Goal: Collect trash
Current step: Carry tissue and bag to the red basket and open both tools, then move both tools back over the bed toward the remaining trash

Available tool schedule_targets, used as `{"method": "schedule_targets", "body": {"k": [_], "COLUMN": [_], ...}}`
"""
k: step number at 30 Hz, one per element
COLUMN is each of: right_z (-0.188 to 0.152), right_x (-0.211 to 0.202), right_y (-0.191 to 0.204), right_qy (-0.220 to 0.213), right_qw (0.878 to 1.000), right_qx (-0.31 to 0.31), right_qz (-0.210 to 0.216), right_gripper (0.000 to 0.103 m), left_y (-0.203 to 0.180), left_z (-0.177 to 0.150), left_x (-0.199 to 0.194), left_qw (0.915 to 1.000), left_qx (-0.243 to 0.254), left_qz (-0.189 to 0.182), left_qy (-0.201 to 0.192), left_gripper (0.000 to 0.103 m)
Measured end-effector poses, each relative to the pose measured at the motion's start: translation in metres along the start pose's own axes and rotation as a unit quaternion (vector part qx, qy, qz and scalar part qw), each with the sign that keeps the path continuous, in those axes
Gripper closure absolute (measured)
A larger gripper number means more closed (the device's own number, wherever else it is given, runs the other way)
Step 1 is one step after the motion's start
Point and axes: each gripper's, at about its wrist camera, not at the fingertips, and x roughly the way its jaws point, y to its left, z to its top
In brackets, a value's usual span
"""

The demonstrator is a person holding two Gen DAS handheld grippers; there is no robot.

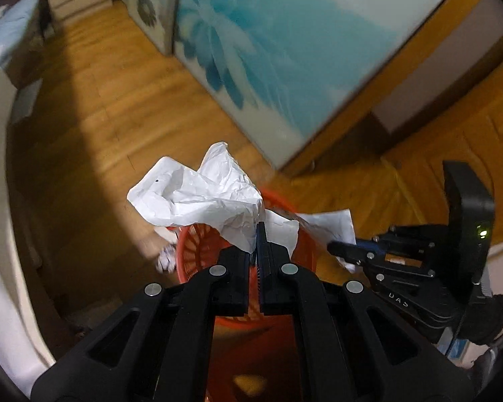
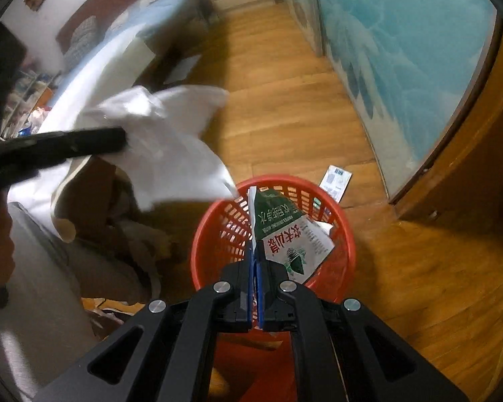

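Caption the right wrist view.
Right gripper holds a label over the red basket; left gripper brings crumpled paper.

My left gripper point(image 1: 259, 234) points steeply down over the red basket point(image 2: 347, 244), its jaws pressed together on a crumpled white paper point(image 1: 201, 194). My right gripper point(image 2: 255, 251) tilts down at the same basket from just beside the left, jaws clamped on a green and white printed label point(image 2: 285, 234). In the left wrist view, a dark-gloved hand point(image 1: 486, 321) grips the right gripper's body, to the right of the basket.
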Motion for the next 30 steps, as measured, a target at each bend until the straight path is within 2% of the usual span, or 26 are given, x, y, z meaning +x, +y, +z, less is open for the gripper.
{"method": "schedule_targets", "body": {"k": [4, 7, 8, 9, 10, 11, 12, 16, 19, 20, 23, 26, 30], "right_z": [0.004, 0.010, 0.010, 0.010, 0.009, 0.009, 0.009, 0.012, 0.018, 0.021, 0.031, 0.043, 0.063], "right_x": [0.010, 0.012, 0.010, 0.007, 0.003, 0.000, 0.001, -0.010, -0.022, -0.027, -0.040, -0.051, -0.060], "right_y": [0.006, 0.007, 0.007, 0.007, 0.007, 0.008, 0.009, 0.014, 0.023, 0.027, 0.040, 0.056, 0.104], "right_qy": [0.003, 0.000, -0.007, -0.014, -0.023, -0.024, -0.023, -0.043, -0.064, -0.072, -0.091, -0.102, -0.122], "right_qw": [1.000, 1.000, 1.000, 1.000, 0.999, 0.999, 0.999, 0.999, 0.998, 0.997, 0.995, 0.994, 0.990], "right_qx": [0.008, 0.009, 0.012, 0.015, 0.020, 0.018, 0.014, 0.010, 0.000, -0.005, -0.019, -0.029, -0.064], "right_qz": [0.004, -0.005, -0.009, -0.010, -0.014, -0.017, -0.021, -0.028, -0.023, -0.023, -0.021, -0.015, 0.013], "right_gripper": [0.097, 0.091, 0.066, 0.039, 0.033, 0.034, 0.036, 0.038, 0.038, 0.038, 0.038, 0.038, 0.037], "left_y": [-0.008, -0.008, -0.006, -0.005, -0.006, -0.007, -0.009, -0.009, -0.008, -0.008, -0.004, 0.009, 0.040], "left_z": [-0.005, -0.008, -0.005, -0.004, -0.004, -0.005, -0.005, -0.005, -0.007, -0.008, -0.014, -0.024, -0.050], "left_x": [0.013, 0.022, 0.022, 0.019, 0.015, 0.011, 0.011, -0.004, -0.033, -0.050, -0.088, -0.125, -0.167], "left_qw": [0.9993, 0.9985, 0.9985, 0.9987, 0.9991, 0.9994, 0.9996, 0.9998, 0.9969, 0.9938, 0.9850, 0.9745, 0.9560], "left_qx": [0.009, 0.001, -0.002, -0.005, -0.007, -0.009, -0.011, -0.015, -0.027, -0.030, -0.046, -0.071, -0.120], "left_qz": [0.005, 0.021, 0.019, 0.017, 0.015, 0.011, 0.009, 0.010, 0.043, 0.062, 0.095, 0.127, 0.180], "left_qy": [0.036, 0.052, 0.052, 0.047, 0.040, 0.032, 0.025, -0.007, -0.060, -0.088, -0.137, -0.170, -0.198], "left_gripper": [0.100, 0.098, 0.095, 0.086, 0.079, 0.060, 0.051, 0.051, 0.051, 0.051, 0.051, 0.051, 0.051]}}
